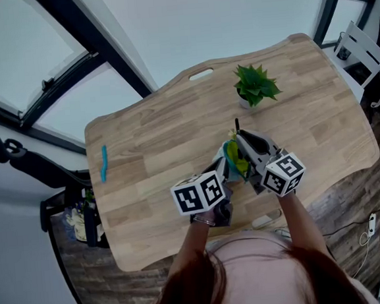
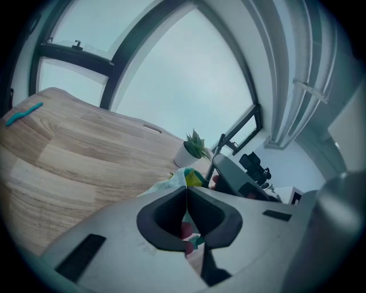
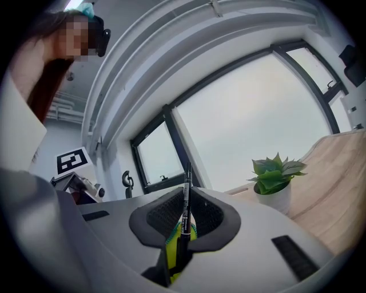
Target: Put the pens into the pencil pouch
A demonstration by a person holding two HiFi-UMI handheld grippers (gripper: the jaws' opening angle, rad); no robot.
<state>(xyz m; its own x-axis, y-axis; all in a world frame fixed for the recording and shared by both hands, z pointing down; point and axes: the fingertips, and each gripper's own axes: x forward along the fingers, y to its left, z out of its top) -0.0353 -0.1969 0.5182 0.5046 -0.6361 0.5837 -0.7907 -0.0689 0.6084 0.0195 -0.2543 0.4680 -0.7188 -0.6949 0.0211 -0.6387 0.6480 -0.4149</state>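
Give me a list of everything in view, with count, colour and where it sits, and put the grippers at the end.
table: one, light wood, fills the middle of the head view
potted plant: one, green in a white pot, far side of the table
blue pen: one, blue, lying alone near the table's left edge
black pen: one, black, upright between the right gripper's jaws
pencil pouch: one, green, yellow and teal, between the two grippers
left gripper: one, grey, jaws shut on the pencil pouch's edge
right gripper: one, grey, jaws shut on the black pen
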